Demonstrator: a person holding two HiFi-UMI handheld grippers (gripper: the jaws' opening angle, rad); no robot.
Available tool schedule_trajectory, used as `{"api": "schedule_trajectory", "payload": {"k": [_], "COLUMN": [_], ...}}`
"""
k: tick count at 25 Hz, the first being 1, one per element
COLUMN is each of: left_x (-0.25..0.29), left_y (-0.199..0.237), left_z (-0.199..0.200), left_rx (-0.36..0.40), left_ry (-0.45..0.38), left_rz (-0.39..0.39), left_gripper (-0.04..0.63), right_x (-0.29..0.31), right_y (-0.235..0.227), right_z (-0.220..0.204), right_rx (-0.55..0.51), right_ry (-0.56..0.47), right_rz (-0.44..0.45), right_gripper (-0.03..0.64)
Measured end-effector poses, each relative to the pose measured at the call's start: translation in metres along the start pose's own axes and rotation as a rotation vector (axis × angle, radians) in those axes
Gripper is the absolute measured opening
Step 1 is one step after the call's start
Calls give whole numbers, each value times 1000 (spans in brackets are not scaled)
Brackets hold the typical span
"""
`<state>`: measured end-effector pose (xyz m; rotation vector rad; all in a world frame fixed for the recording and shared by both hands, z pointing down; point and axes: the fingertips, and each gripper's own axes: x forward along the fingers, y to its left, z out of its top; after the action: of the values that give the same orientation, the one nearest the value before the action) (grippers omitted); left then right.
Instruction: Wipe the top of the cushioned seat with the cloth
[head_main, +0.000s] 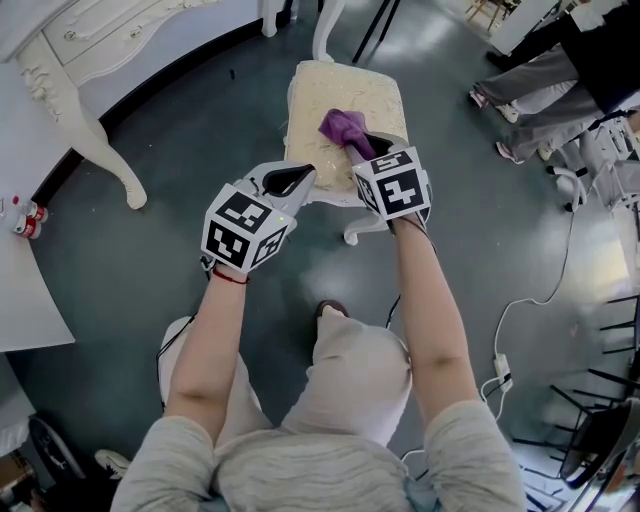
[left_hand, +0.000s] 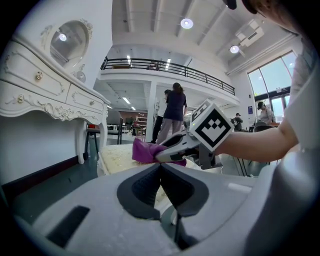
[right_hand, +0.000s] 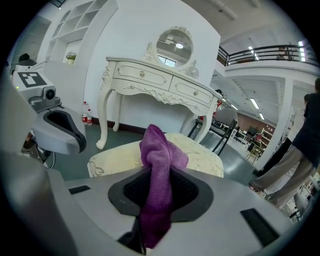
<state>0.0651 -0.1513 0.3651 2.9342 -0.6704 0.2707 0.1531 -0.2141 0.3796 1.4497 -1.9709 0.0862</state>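
In the head view, the left gripper (head_main: 300, 178) is held at the near edge of the cushioned seat (head_main: 345, 85), with its jaws pointing toward the seat. It cannot be told whether the tips touch the edge. The right gripper (head_main: 368, 150) is just beside it, on its right side, and reaches over the near part of the seat. The purple cloth (head_main: 343, 127) sticks out in front of the right gripper's jaws, over the seat top. Well apart to the left of both grippers stands a white dressing table (head_main: 85, 45).

In the left gripper view, the two jaws of the left gripper (left_hand: 160, 172) are pressed together and nothing is between them. The cushioned seat (left_hand: 116, 159) is ahead of them. Above the jaw tips the right gripper (left_hand: 167, 152) comes in from the right side, with the cloth (left_hand: 142, 150) at its tip over the seat. The dressing table (left_hand: 47, 95) is to the left, and two persons (left_hand: 174, 107) stand far ahead.

In the right gripper view, the right gripper (right_hand: 159, 187) is clamped on the cloth (right_hand: 160, 152). The cloth runs between the two pads, a bunch of it rises ahead of the jaws, and a tail hangs down behind them. The cushioned seat (right_hand: 205, 155) is just ahead of the jaws and lower. The left gripper (right_hand: 60, 127) is to the left, and the dressing table (right_hand: 155, 85) stands beyond the seat.
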Motion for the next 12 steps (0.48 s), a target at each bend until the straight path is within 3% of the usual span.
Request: {"api": "schedule_trajectory", "payload": {"k": [12], "left_x": [-1], "left_y": [0], "left_z": [0], "left_rx": [-5], "left_ry": [0], "left_rz": [-10], "left_gripper": [12], "right_x": [6], "right_y": [6], "right_z": [-6], "right_rx": [-42], "right_ry": [58], "right_rz": [26], "right_gripper": [94]}}
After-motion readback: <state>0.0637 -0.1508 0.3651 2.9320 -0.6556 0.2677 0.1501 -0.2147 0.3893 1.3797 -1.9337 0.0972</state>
